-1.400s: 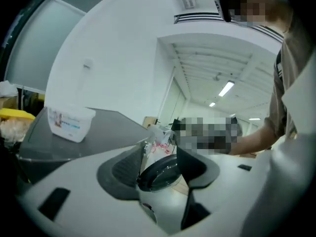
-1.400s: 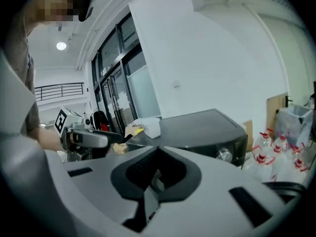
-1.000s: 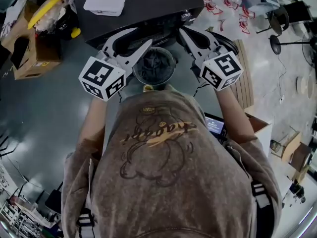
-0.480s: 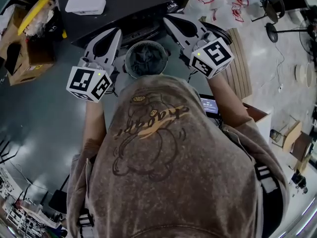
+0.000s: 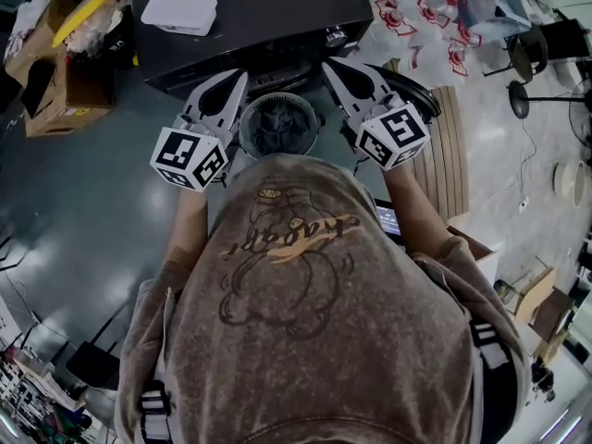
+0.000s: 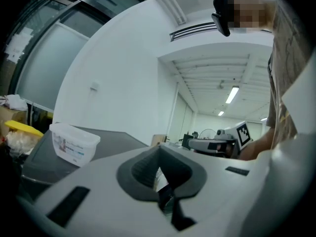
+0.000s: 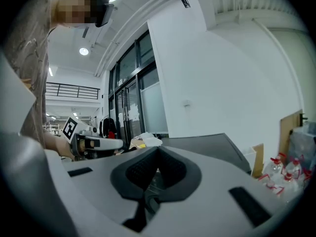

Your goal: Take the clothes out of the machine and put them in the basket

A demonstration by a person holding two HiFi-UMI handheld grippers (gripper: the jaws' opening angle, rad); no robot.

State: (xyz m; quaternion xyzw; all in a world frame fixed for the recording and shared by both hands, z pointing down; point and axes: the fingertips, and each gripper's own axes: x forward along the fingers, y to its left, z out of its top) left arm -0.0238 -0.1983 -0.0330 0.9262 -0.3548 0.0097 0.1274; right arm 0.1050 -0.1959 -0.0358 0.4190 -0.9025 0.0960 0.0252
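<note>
Basket, upper centre, below machine: dark heap inside, probably clothes. Left gripper and right gripper flank it; both jaws closed, empty.

Glossy dark floor — white walls, strip lights.

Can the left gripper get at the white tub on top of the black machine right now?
Probably yes. The white tub sits in the open on the black machine, nothing between it and the left gripper, whose shut jaws must open first.
</note>
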